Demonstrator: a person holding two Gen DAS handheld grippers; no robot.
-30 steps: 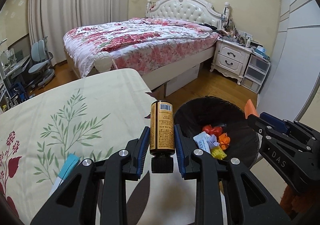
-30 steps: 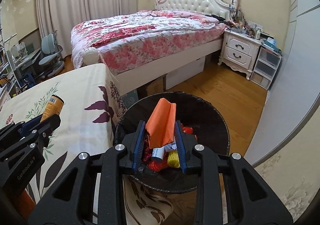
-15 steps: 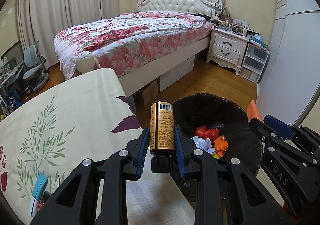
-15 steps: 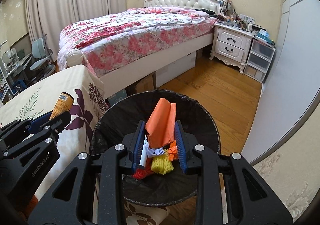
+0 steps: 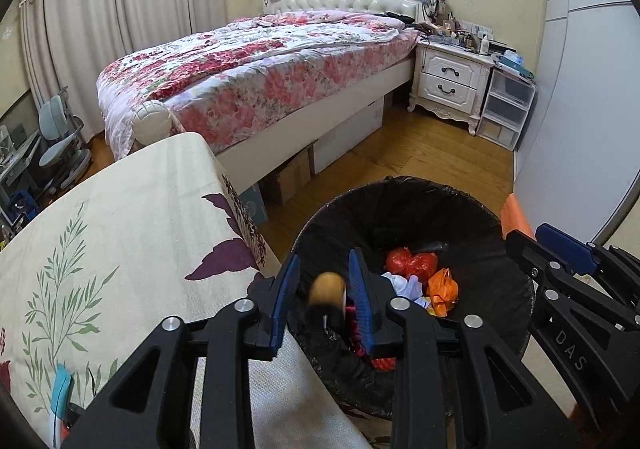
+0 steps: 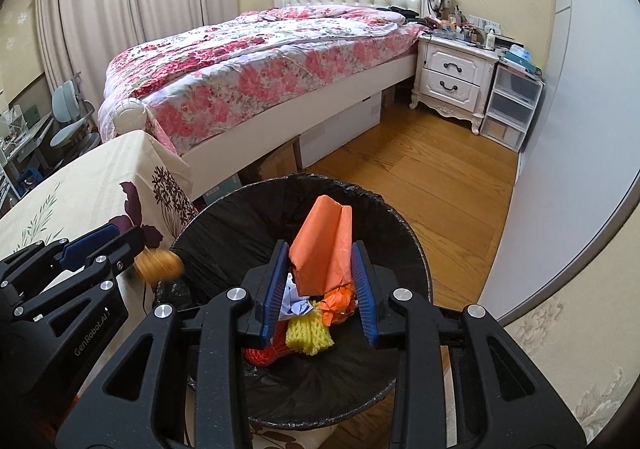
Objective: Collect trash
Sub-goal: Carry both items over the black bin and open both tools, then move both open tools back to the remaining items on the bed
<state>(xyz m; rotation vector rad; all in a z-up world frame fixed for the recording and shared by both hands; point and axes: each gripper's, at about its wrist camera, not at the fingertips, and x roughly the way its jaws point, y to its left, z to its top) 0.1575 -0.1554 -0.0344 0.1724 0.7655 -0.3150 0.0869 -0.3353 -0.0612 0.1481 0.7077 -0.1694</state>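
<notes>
The black-lined trash bin (image 5: 472,209) stands on the floor beside the table, holding red, white, orange and yellow scraps (image 5: 412,261). My left gripper (image 5: 324,255) hangs over the bin's near rim with its jaws opening. The amber bottle (image 5: 328,293) is a blur between the pads, loose and dropping; in the right wrist view the bottle (image 6: 158,265) is just off the left gripper's tip (image 6: 128,233). My right gripper (image 6: 320,245) is over the bin (image 6: 224,217), its jaws just starting to open, pads still against the folded orange paper (image 6: 324,245), which stands upright.
The table with the leaf-print cloth (image 5: 120,229) lies left of the bin; a blue-white item (image 5: 60,393) rests near its front. Beyond are a floral bed (image 5: 260,69), boxes under it, a white nightstand (image 5: 452,85) and wood floor (image 5: 420,153). A pale wall (image 5: 580,109) runs along the right.
Both grippers moved right and down over the bin. The left jaws widened and the bottle, upright in their grip before, now drops blurred. The orange paper stays put between the right pads.
</notes>
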